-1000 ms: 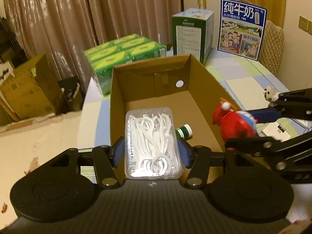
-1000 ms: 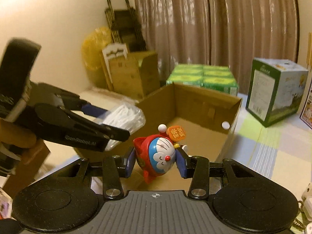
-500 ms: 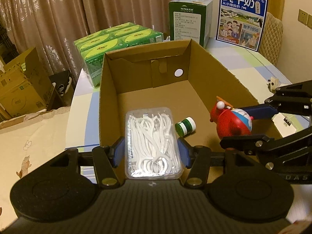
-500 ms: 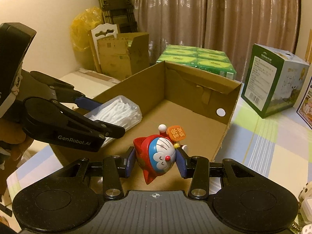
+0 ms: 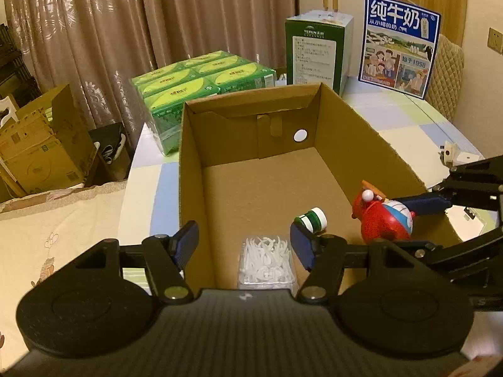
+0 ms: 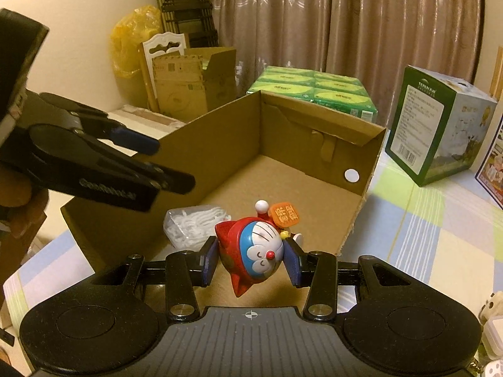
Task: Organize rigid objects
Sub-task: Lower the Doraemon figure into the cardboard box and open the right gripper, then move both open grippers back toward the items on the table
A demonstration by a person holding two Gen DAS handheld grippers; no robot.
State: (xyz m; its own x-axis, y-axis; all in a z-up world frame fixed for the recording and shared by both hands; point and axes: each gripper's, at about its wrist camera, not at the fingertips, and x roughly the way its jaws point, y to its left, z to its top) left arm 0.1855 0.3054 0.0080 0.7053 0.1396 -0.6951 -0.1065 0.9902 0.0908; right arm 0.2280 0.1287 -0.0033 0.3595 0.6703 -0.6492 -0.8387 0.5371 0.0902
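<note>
An open cardboard box point(image 5: 352, 132) point(image 6: 213, 144) sits on the table. A clear case of white floss picks point(image 5: 267, 264) point(image 6: 195, 226) lies on the box floor at its near end. My left gripper point(image 5: 245, 245) is open above it, its jaws wide apart and empty. A small green-and-white bottle point(image 5: 311, 218) lies beside the case. My right gripper point(image 6: 250, 256) is shut on a red and blue Doraemon toy point(image 6: 251, 248) point(image 5: 382, 216) and holds it tilted over the box's near right corner.
Green tissue packs point(image 5: 201, 84) point(image 6: 311, 91), a green carton point(image 5: 317, 50) point(image 6: 437, 125) and a blue milk poster point(image 5: 399, 44) stand behind the box. Cardboard boxes point(image 5: 34, 147) are off the table to the left. Small white items point(image 5: 456, 157) lie to the right.
My left gripper has opened and let go of the floss pick case, which now lies on the box floor. My right gripper has lowered the toy further into the box and tilted it.
</note>
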